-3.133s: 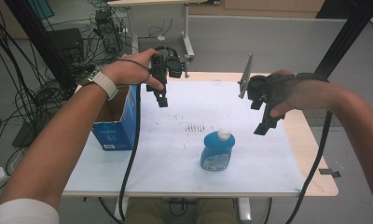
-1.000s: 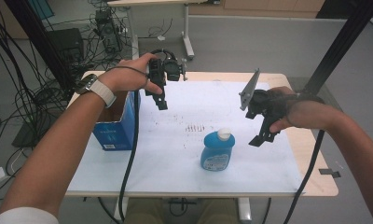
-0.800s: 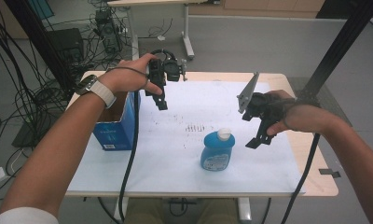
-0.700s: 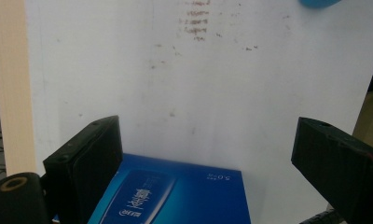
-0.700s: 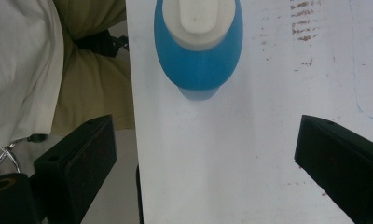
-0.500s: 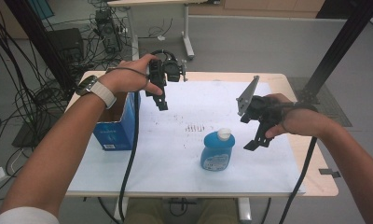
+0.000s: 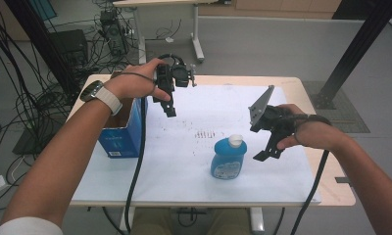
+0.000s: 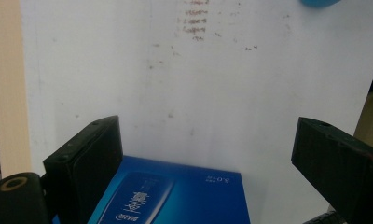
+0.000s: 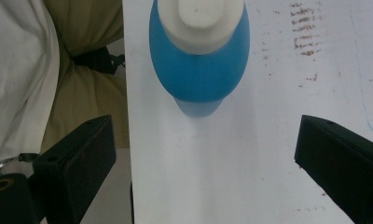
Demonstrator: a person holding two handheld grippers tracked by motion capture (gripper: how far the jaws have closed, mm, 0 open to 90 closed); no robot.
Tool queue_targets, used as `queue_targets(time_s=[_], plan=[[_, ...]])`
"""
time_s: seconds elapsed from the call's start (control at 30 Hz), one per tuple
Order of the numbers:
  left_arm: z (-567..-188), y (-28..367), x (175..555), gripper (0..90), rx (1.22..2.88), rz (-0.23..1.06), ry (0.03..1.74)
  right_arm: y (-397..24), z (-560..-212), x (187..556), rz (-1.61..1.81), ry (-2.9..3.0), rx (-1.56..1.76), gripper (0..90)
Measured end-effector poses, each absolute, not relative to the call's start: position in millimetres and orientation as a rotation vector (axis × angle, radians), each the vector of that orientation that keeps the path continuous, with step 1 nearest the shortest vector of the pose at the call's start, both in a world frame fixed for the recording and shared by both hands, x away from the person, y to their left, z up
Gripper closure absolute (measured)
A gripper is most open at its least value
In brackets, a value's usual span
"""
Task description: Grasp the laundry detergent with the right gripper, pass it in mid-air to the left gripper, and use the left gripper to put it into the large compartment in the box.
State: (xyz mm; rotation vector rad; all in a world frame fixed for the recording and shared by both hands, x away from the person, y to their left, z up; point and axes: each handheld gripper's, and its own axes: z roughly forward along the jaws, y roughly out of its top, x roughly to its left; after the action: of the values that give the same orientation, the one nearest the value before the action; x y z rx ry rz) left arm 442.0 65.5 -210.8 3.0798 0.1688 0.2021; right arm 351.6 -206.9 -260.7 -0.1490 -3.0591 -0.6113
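Note:
A blue soap bottle (image 7: 228, 160) with a white cap (image 7: 235, 141) stands upright on the white table sheet (image 7: 194, 166). My right gripper (image 7: 266, 149) hangs just right of it, open, jaws pointing down and toward the bottle. The right gripper view looks down on the bottle (image 9: 198, 65) ahead of my open right gripper (image 9: 205, 128), with nothing between the jaws. My left gripper (image 7: 168, 106) hovers open above the table's back left, beside a blue cardboard box (image 7: 118, 133). In the left gripper view that box (image 8: 175, 196) lies below my open left gripper (image 8: 208, 135).
Small brown marks (image 7: 206, 133) dot the sheet behind the bottle. The box stands at the table's left edge. Cables (image 7: 135, 161) trail from both grippers over the front edge. A person's lap (image 9: 82, 56) lies past the near table edge.
My right gripper has come down and to the left, closer to the bottle. The left gripper has stayed almost still, and the bottle and box have not moved.

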Motion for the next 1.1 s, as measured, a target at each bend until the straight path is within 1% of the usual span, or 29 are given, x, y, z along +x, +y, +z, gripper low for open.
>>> queue_targets(time_s=[0.87, 1.1], plan=[[-217.7, 67.5, 442.3, 9.3, 3.077, 0.199, 0.179, -210.8, -283.8, 348.8, -0.775, -3.026, -0.123, 5.6], [-219.7, 67.3, 442.2, 9.3, 3.079, 0.192, 0.181, -211.1, -291.4, 352.2, -0.868, -2.992, -0.112, 5.8]])
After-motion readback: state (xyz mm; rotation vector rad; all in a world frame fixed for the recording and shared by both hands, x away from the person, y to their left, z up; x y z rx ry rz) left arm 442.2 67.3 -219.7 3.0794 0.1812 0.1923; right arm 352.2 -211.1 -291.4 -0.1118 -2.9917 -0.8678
